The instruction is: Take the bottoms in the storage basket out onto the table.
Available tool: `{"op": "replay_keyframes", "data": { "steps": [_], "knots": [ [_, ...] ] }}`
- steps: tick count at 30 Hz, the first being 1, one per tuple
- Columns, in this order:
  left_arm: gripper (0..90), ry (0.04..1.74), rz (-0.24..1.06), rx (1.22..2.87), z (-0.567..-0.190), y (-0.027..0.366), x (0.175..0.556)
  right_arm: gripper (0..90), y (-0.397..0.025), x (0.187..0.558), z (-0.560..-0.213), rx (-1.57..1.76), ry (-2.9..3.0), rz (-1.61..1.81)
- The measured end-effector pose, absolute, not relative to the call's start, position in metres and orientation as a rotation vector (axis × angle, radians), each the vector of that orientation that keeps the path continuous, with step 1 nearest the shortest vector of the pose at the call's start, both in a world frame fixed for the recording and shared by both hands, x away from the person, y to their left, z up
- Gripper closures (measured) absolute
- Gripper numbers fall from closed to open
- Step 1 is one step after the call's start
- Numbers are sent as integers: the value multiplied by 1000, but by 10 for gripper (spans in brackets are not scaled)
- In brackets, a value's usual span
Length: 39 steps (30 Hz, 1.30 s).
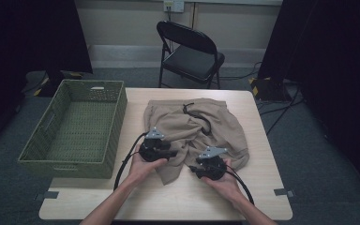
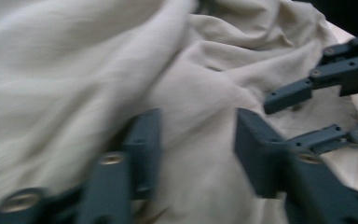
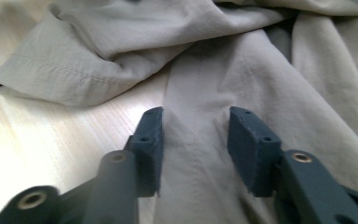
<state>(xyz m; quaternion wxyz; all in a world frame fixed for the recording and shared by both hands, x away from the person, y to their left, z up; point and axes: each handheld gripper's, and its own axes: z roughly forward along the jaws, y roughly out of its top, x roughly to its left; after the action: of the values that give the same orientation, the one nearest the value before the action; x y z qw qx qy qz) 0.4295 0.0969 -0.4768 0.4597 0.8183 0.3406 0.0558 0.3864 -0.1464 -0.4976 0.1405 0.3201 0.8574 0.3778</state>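
1. Item: beige shorts (image 1: 194, 129), crumpled, lying on the wooden table (image 1: 262, 197) at centre, waistband with dark drawstring (image 1: 197, 115) toward 12 o'clock, leg hems toward 6 o'clock.
2. Neighbour: green woven basket (image 1: 75, 124), at 9 o'clock of the shorts, apart from them.
3. Left gripper (image 2: 193, 140): jaws spread, cloth bulging between them but not pinched; sits at the 8 o'clock edge of the shorts.
4. Right gripper (image 3: 196, 140): jaws spread, straddling a stitched seam (image 3: 193, 154) of one leg; sits at the 5 o'clock edge.
5. Handling, by judgement: thin woven cloth, light, wholly limp; it will sag and drag from any single hold and will not keep its shape. Not fragile; slightly slick, so a shallow bite may slip.
6. Where to hold, by judgement: seams and the doubled hem (image 3: 32, 77) are thickest and give the surest bite. Two holds set well apart, one per gripper, would keep the cloth spread when lifted.
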Motion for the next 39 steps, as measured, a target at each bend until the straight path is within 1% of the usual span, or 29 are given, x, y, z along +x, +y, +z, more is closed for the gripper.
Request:
{"op": "replay_keyframes", "data": {
  "steps": [2,3,5,6,7,8,9,10,11,14,16,18,19,22,24,27,29,31,32,33,34,36,37,39],
  "knots": [
    [398,832,148,2041,-480,89,429,612,-147,386,-498,927,2472,1088],
    [395,831,152,2058,-481,85,430,663,-147,386,-497,930,2468,1086],
    [394,831,169,2082,-483,81,431,708,-149,386,-497,938,2466,1084],
    [423,839,182,2101,-484,78,431,743,-149,387,-497,937,2464,1084],
    [531,841,221,2140,-485,77,431,797,-150,387,-497,939,2466,1078],
    [615,821,246,2175,-486,78,431,835,-151,387,-496,944,2469,1073],
    [748,807,270,2194,-486,79,431,863,-152,387,-496,960,2468,1065],
    [844,818,309,2206,-487,82,432,872,-153,387,-495,978,2471,1061],
    [900,840,299,2202,-487,87,433,877,-154,388,-494,997,2476,1060],
    [900,886,298,2171,-486,103,437,884,-160,385,-492,1018,2499,1049],
    [900,873,297,2171,-482,110,436,884,-166,382,-491,1023,2508,1049],
    [900,857,257,2118,-478,112,434,884,-171,380,-488,1026,2510,1062],
    [872,855,226,2083,-476,111,433,884,-175,378,-486,1032,2511,1077],
    [610,843,188,2050,-472,100,431,885,-185,372,-481,1043,2499,1097],
    [479,831,156,2018,-473,89,430,884,-193,367,-479,1054,2490,1115],
    [327,811,129,2033,-478,70,428,885,-198,366,-478,1070,2477,1143],
    [285,806,110,2033,-482,61,428,885,-197,366,-477,1062,2478,1153],
    [276,801,102,2041,-484,51,425,885,-195,366,-478,1059,2485,1154],
    [304,800,132,2070,-485,47,424,885,-195,366,-478,1046,2491,1157],
    [431,797,166,2108,-488,44,423,885,-194,366,-478,1043,2492,1161],
    [582,803,180,2111,-489,43,423,885,-194,366,-478,1038,2494,1162],
    [788,810,200,2104,-491,45,424,885,-195,366,-477,1046,2490,1168],
    [863,823,205,2108,-491,47,425,885,-196,365,-476,1053,2488,1177],
    [878,831,228,2106,-489,51,425,885,-197,365,-475,1042,2492,1172]
  ]
}}
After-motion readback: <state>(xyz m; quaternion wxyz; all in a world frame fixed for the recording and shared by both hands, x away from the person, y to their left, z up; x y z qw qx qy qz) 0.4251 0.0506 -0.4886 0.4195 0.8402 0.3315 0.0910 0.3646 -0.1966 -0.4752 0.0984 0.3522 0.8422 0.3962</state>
